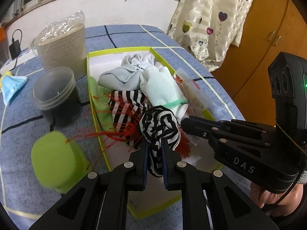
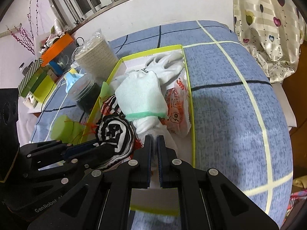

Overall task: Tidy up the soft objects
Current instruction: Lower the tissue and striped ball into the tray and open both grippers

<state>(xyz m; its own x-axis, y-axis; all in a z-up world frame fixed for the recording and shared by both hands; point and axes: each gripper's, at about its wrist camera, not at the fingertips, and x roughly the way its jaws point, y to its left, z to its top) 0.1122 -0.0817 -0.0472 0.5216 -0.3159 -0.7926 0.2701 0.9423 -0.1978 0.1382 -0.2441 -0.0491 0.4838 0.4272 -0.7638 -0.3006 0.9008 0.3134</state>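
Note:
My left gripper is shut on a bunched black-and-white striped cloth with red fringe, held over the near end of a yellow-rimmed box. The striped cloth also shows in the right wrist view. The box holds white gloves, a grey-palmed glove, a green cloth and a printed plastic packet. My right gripper has its jaws almost closed with nothing clearly between them, pointing at the white glove. It appears at the right in the left wrist view.
The box sits on a blue checked cover. Left of the box stand a bagged stack of paper cups, a dark lidded tub and a green lid. A blue mask lies far left. A curtain hangs at right.

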